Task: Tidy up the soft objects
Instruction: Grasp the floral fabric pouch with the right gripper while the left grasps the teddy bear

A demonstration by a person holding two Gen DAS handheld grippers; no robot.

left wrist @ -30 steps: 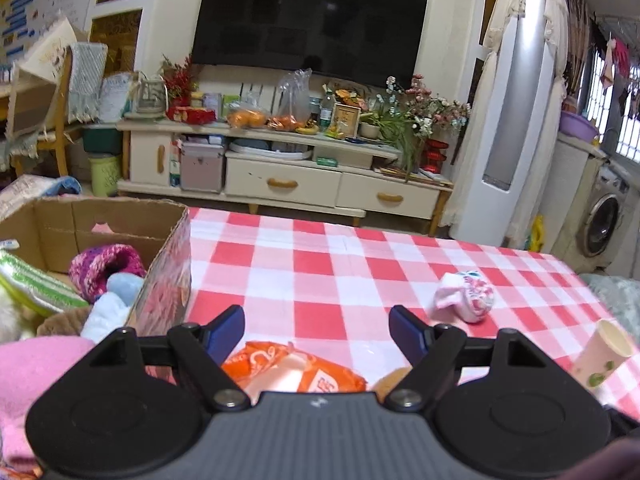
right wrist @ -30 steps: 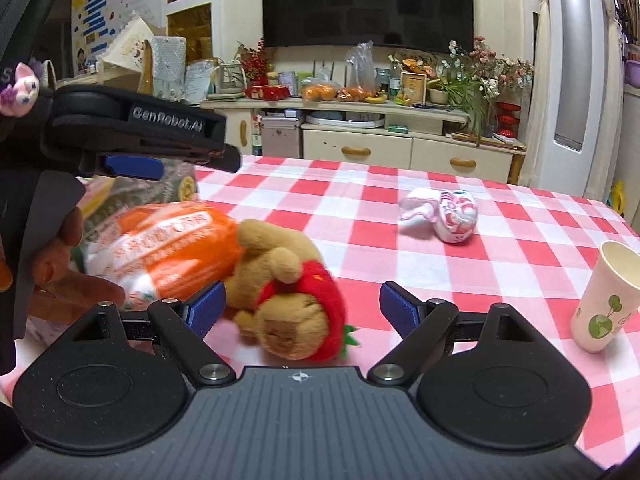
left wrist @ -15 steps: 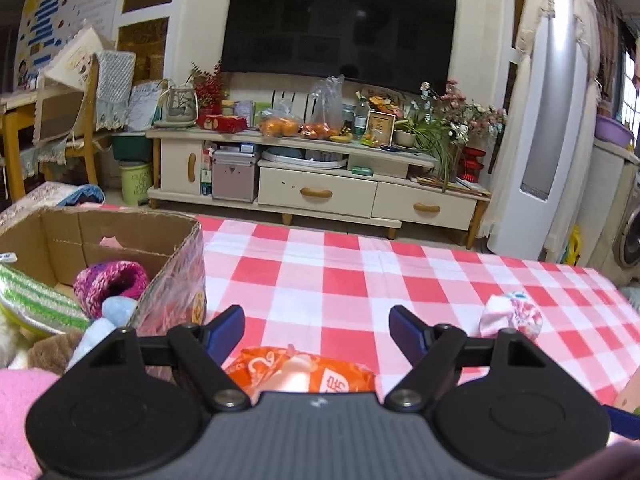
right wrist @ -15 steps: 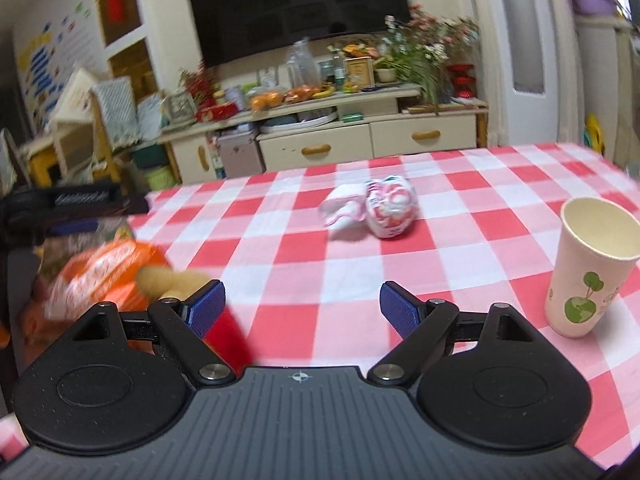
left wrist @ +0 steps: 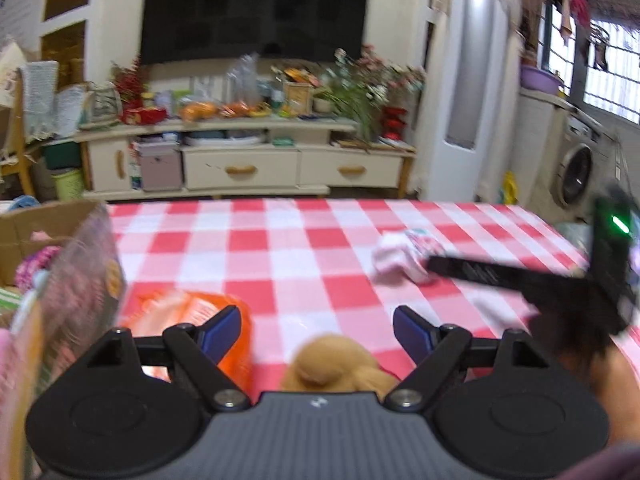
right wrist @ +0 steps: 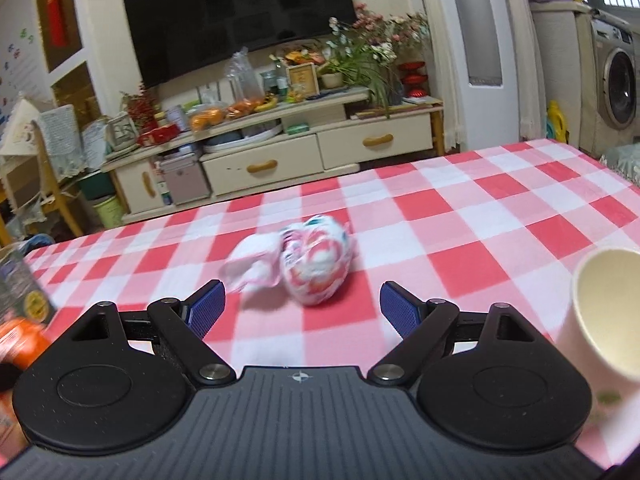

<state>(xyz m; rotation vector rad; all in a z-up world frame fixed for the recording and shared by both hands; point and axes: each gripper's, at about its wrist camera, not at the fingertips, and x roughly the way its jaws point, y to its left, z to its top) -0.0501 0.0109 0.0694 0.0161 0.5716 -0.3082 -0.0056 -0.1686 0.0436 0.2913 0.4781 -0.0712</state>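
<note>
My left hand-held gripper [left wrist: 317, 334] has just been opening; jaws wide, gripping nothing. One tan plush toy [left wrist: 340, 364] lies close under them, one orange packet [left wrist: 192, 312] behind the left finger, both on the checked surface [left wrist: 280, 248]. Cardboard box [left wrist: 60, 240] of soft items at the left edge. My right hand-held gripper [right wrist: 302, 310] is spread wide too, empty. Just ahead of it sits one balled pink-and-white sock bundle [right wrist: 308, 264], motion-blurred. One paper cup [right wrist: 604, 312] at right.
</note>
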